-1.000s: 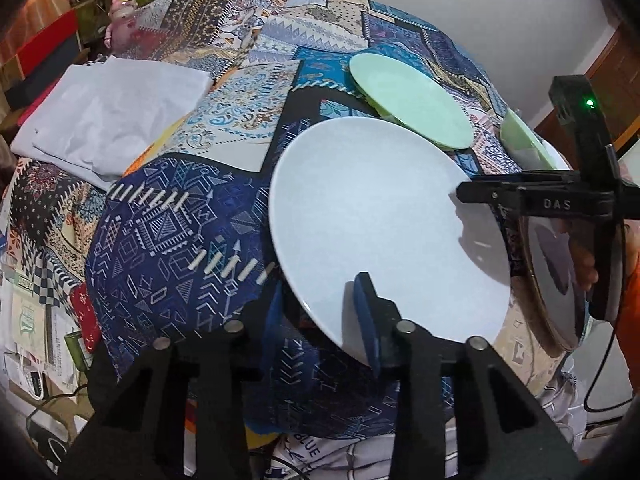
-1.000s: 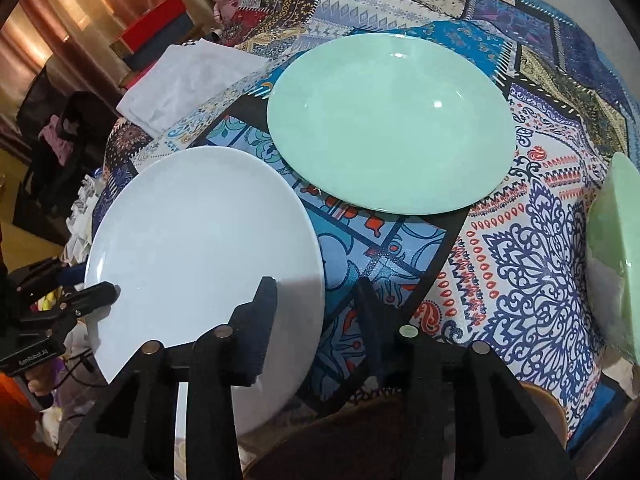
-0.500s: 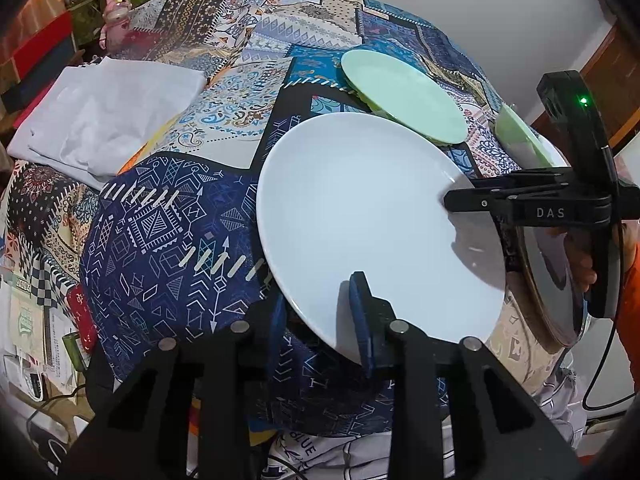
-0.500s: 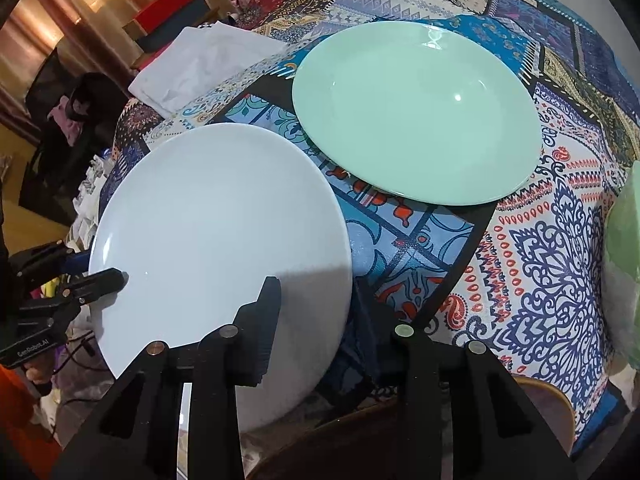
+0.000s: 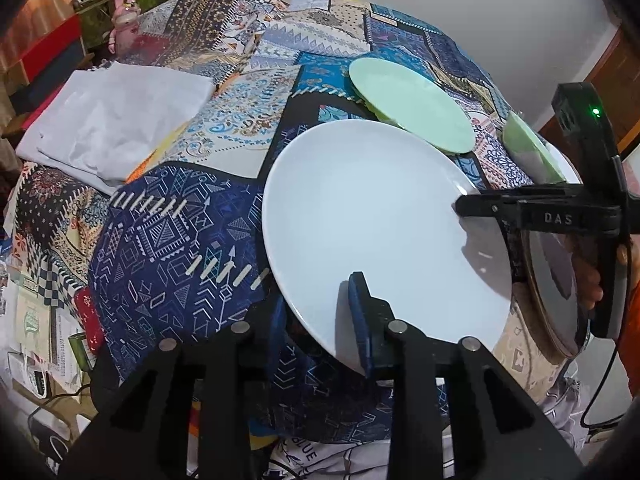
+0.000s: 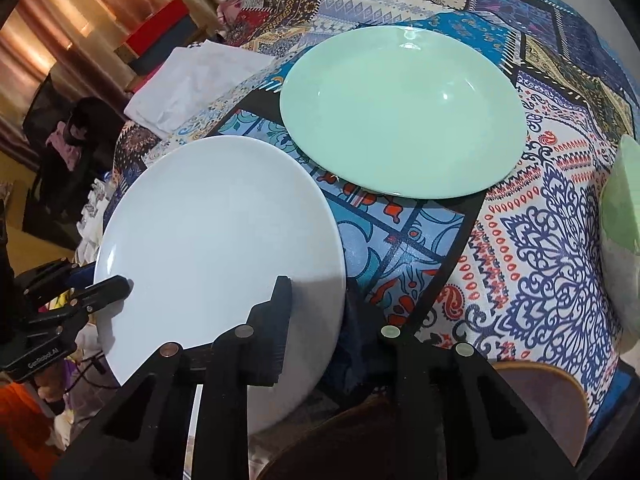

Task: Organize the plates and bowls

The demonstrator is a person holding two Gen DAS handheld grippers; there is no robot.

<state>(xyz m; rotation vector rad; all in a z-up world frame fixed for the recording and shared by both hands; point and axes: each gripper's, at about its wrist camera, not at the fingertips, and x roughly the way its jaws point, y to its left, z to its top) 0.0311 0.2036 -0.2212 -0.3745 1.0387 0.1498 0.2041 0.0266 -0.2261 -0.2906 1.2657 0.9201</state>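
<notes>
Both grippers now pinch closer on the white plate [image 5: 372, 216] than a second ago, its far edge nearer the green plate. Nearest, the left gripper [image 5: 320, 316] clamps the white plate's near rim between its pads. At that plate's right rim, the right gripper [image 6: 316, 312] is closing, the rim between its fingers. Under the white plate lies the patchwork cloth [image 5: 160, 248]. Just beyond it rests the green plate [image 6: 404, 112]; a green bowl [image 6: 620, 208] stands to the right, and a folded white cloth [image 5: 112, 120] lies far left.
</notes>
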